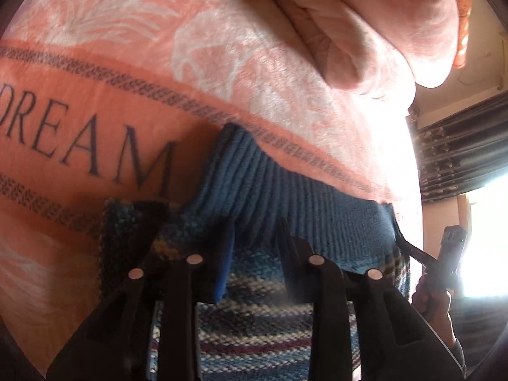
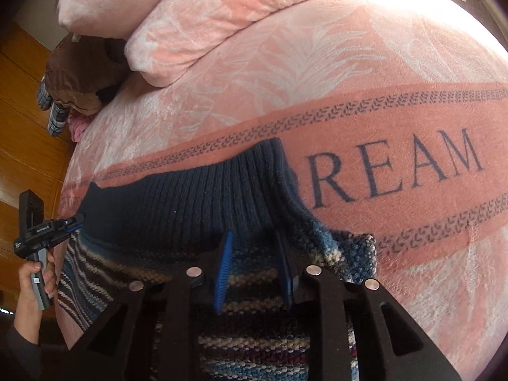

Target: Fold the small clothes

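A small knitted sweater lies on a pink blanket (image 1: 95, 101) printed DREAM. It has a blue ribbed band (image 1: 285, 190) (image 2: 190, 200) and a striped body (image 1: 254, 333) (image 2: 247, 349). My left gripper (image 1: 255, 254) hovers over the line where band meets stripes. Its blue-padded fingers are apart, with nothing pinched between them. My right gripper (image 2: 254, 270) stands open over the same seam. Each view shows the other gripper at a side corner of the band, held by a hand: the right gripper (image 1: 400, 243) and the left gripper (image 2: 74, 220). Whether those tips grip cloth I cannot tell.
Pink pillows (image 1: 365, 16) (image 2: 190, 9) are piled at the far side of the bed. A brown garment heap with checked cloth (image 2: 79, 73) sits at the bed's left edge above a wooden floor (image 2: 19, 111). A bright window (image 1: 482, 238) and a dark curtain (image 1: 460, 152) are on the right.
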`<state>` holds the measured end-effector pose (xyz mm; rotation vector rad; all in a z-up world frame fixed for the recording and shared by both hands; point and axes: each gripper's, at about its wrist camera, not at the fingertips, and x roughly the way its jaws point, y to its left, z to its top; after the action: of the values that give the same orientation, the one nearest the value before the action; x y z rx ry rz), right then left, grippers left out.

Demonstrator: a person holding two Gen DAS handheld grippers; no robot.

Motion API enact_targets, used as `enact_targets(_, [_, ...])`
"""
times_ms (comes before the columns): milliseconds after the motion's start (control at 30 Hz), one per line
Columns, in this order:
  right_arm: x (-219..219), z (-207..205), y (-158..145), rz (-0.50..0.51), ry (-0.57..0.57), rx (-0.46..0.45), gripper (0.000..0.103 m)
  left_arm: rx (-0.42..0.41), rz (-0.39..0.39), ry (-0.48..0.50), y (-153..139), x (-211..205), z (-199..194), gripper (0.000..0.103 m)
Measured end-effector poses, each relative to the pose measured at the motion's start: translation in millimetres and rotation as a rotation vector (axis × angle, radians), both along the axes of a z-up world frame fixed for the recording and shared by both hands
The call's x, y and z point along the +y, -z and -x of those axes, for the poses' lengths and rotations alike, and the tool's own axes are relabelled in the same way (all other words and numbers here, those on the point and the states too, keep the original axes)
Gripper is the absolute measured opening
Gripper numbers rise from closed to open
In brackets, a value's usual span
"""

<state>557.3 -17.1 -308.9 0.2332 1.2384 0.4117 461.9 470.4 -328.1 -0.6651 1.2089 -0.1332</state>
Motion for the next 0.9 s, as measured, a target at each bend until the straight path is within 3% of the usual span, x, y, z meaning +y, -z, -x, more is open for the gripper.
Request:
enact_targets(100, [-4,-2,-7,-0.029,0.039,0.032,0.017,-0.017,0.018,-0.022,-12,4,5,0.006])
enact_targets(167, [0,16,-28,-0.093,0.006,0.0,0.02,-0.109,0.068,0.018,-38,-4,20,0.028])
enact_targets(233, [11,43,-41,-0.163,-0.051,-0.016,0.02,-0.179,0.13,0.121,-55,-24,44,0.029])
enact_targets(300, [25,69,-38,-0.207,-0.102,0.002,0.02,-0.17,0.167,0.17,-46,-39,66,0.029])
enact_targets(367, [40,85,-19,-0.182,-0.135,0.034,0.02,-0.098,0.099,0.166,-19,-42,74,0.028])
enact_targets(400, [45,89,-5,-0.144,-0.134,0.051,0.015,-0.082,0.096,0.148,-7,-38,75,0.017])
enact_targets(467, [45,93,5,-0.129,-0.117,0.024,0.008,-0.077,0.104,0.115,-5,-31,77,0.007])
enact_targets(500, [44,94,0,-0.132,-0.099,0.033,0.009,-0.093,0.107,0.105,-13,-31,81,0.016])
enact_targets(567, [41,105,-21,-0.171,-0.086,0.02,0.022,-0.164,0.158,0.113,-36,-32,98,0.035])
enact_targets(667, [31,143,-43,-0.237,-0.129,-0.021,0.022,-0.235,0.19,0.237,-56,-62,139,0.037])
enact_targets(733, [22,169,-32,-0.221,-0.136,-0.01,0.022,-0.184,0.176,0.259,-35,-78,158,0.037])
enact_targets(800, [13,183,-6,-0.16,-0.112,0.041,0.02,-0.107,0.138,0.221,-1,-81,165,0.035])
enact_targets(867, [5,188,15,-0.11,-0.113,0.05,0.005,-0.105,0.154,0.17,16,-73,169,0.019])
enact_targets(900, [2,189,13,-0.109,-0.112,0.05,0.005,-0.098,0.181,0.147,14,-70,169,0.019])
